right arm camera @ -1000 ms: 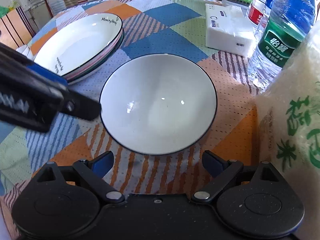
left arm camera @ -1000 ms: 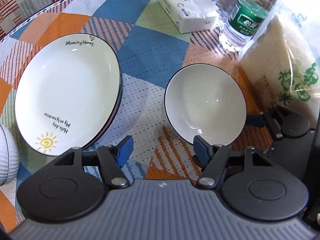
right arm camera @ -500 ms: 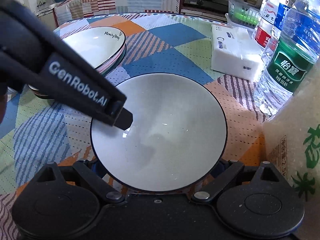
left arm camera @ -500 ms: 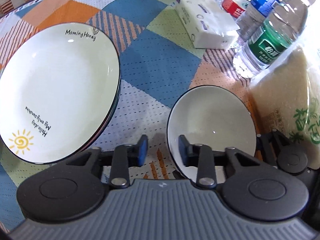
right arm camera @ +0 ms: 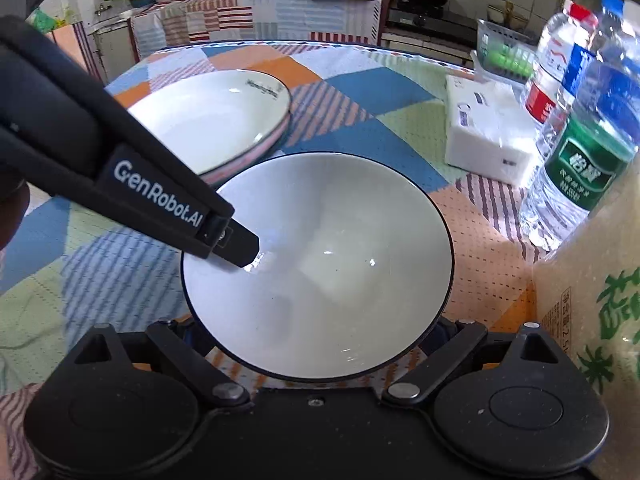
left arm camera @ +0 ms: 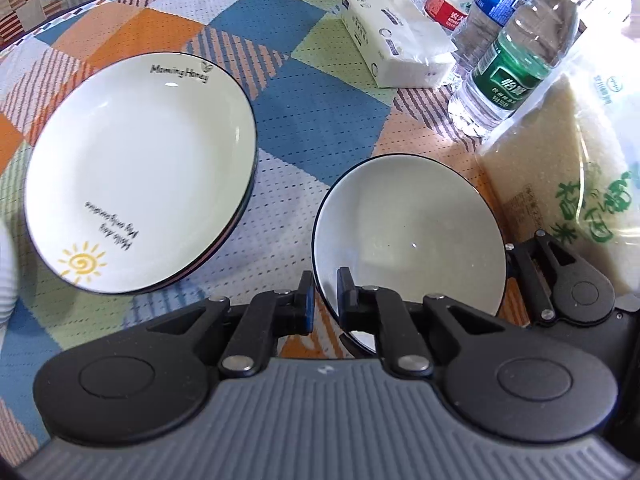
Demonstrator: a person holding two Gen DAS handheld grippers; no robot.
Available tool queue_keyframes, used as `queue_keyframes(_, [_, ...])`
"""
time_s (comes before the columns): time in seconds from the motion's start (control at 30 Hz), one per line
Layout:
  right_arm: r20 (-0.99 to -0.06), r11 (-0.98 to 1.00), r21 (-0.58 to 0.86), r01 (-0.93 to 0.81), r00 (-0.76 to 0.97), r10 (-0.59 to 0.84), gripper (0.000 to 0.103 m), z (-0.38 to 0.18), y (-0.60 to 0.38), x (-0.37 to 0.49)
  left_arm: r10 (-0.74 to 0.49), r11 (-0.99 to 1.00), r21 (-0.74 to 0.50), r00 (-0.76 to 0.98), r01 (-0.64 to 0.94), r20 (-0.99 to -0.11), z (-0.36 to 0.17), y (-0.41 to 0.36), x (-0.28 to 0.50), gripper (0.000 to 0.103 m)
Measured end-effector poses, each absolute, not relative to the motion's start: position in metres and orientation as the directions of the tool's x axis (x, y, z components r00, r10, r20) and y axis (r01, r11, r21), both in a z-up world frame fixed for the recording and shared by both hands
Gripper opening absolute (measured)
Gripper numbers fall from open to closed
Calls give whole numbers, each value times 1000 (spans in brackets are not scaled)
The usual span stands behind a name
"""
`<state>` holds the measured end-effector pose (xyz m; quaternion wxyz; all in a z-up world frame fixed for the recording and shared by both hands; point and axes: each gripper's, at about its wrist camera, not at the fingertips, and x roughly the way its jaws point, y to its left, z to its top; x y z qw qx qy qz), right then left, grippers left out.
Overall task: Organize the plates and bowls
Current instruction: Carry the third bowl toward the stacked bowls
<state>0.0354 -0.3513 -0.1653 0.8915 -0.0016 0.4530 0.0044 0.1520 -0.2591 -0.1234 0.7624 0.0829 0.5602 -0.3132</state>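
A white bowl with a dark rim (left arm camera: pixel 412 236) (right arm camera: pixel 320 264) is lifted off the patchwork tablecloth. My left gripper (left arm camera: pixel 323 300) is shut on the bowl's near-left rim, one finger inside and one outside; its finger (right arm camera: pixel 236 246) shows in the right wrist view. My right gripper (right arm camera: pixel 316 332) sits wide open under the bowl's near side, its fingertips hidden by the bowl. A stack of white plates (left arm camera: pixel 136 168) (right arm camera: pixel 212 128) with a sun drawing lies to the left.
A rice bag (left arm camera: pixel 568 200) (right arm camera: pixel 592 320) stands close on the right. Water bottles (left arm camera: pixel 516 60) (right arm camera: pixel 576 168) and a tissue pack (left arm camera: pixel 396 52) (right arm camera: pixel 488 136) stand behind it. A white ribbed object (left arm camera: pixel 6 272) is at the left edge.
My left gripper closed on the bowl's rim and lifted it. The bowl now hangs over my right gripper's fingers, which stayed open.
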Motion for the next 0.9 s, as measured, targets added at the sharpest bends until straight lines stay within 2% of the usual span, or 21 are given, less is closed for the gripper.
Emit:
queue_keyframes(0.27, [-804,998,-5,-70,593,37,97,-124,-315,27,-358,806,-174,231,566,-905,-76,-216,130,10])
queue_keyframes(0.43, [-772,989,-61,-131,635,37,97,-101,-282,18,-359,805,-167,245,569,-900,-50,-181,124,10])
queue_keyframes(0.63, [-752,977,-23,-210,647,121,97,-72,-245,21,-346,839,-154,293,522,-891,-20,-132,122,11])
queue_keyframes(0.9, [-730,949,-47,-312,659,180,97,-46,-188,44,-321,876,-128,364,464,-875,7,-64,132,11])
